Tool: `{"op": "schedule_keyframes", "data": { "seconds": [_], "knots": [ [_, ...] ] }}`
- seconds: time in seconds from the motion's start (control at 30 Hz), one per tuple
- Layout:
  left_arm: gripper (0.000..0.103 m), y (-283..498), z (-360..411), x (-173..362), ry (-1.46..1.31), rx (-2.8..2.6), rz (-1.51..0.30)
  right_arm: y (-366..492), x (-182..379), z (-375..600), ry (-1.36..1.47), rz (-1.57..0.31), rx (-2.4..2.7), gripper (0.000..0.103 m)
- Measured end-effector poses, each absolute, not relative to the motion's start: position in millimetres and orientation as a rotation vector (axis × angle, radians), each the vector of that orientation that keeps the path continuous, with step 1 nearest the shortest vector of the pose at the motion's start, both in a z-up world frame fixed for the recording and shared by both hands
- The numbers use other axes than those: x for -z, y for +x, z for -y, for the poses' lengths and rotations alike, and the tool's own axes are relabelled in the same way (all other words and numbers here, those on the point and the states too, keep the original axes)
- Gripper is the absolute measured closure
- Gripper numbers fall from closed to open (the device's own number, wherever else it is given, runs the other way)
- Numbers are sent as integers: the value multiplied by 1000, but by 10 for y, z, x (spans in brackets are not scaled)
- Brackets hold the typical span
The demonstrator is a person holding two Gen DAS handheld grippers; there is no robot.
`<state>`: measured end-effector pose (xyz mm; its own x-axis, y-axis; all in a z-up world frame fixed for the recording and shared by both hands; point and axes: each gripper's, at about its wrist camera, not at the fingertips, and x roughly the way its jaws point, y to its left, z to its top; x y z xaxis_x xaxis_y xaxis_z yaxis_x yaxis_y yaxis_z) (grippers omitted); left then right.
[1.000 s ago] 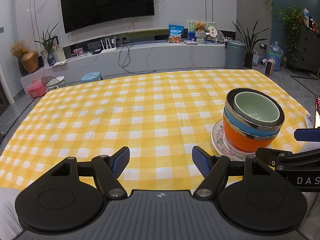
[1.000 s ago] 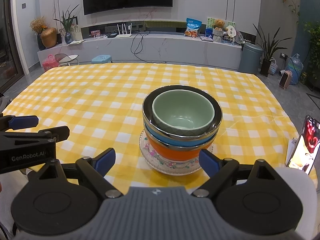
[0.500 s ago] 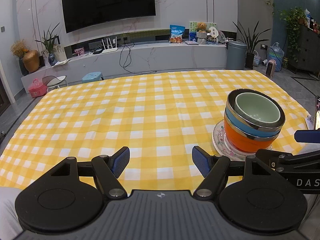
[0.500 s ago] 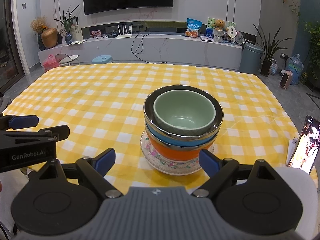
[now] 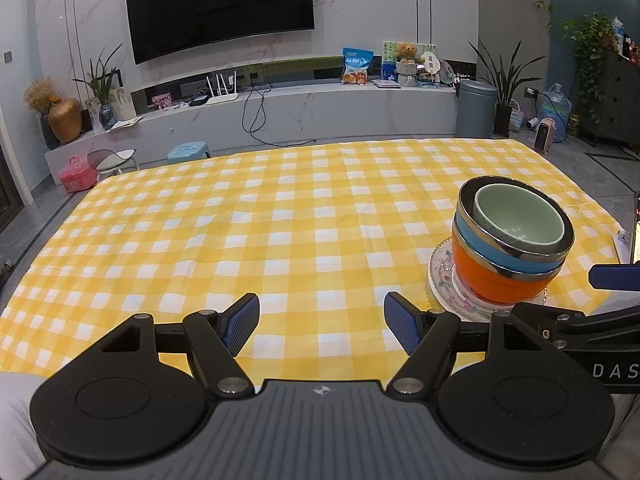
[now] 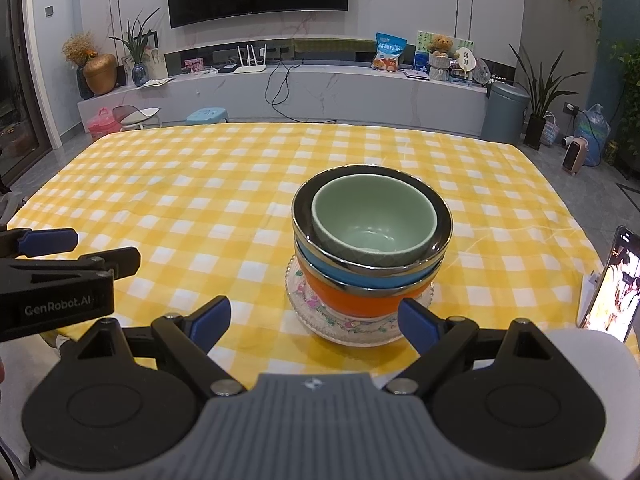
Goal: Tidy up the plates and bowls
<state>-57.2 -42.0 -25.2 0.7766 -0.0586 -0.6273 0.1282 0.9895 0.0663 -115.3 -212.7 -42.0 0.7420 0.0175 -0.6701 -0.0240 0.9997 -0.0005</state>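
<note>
A stack stands on the yellow checked tablecloth (image 5: 280, 232): a pale green bowl (image 6: 372, 220) inside a blue steel-rimmed bowl (image 6: 340, 270), inside an orange bowl (image 6: 352, 300), all on a floral glass plate (image 6: 320, 320). In the left wrist view the stack (image 5: 508, 256) is at the right. My right gripper (image 6: 314, 322) is open and empty, just short of the stack, its fingers wider than the plate. My left gripper (image 5: 320, 326) is open and empty over bare cloth, left of the stack.
A phone (image 6: 612, 284) with a lit screen leans at the table's right edge. Beyond the table's far edge are a TV bench (image 5: 280, 108), a grey bin (image 5: 476, 108) and small stools (image 5: 188, 152).
Both grippers have crept slightly closer to the stack and stay open. The bowls and plate have not moved.
</note>
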Motion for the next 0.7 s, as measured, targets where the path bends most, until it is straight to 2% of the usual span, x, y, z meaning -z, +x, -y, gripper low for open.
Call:
{"op": "schedule_keyframes", "data": {
  "seconds": [0.7],
  "knots": [
    [21,-564,425,227,115,105,-663,-1117,432,2140,2,-747,-24,14]
  ]
}}
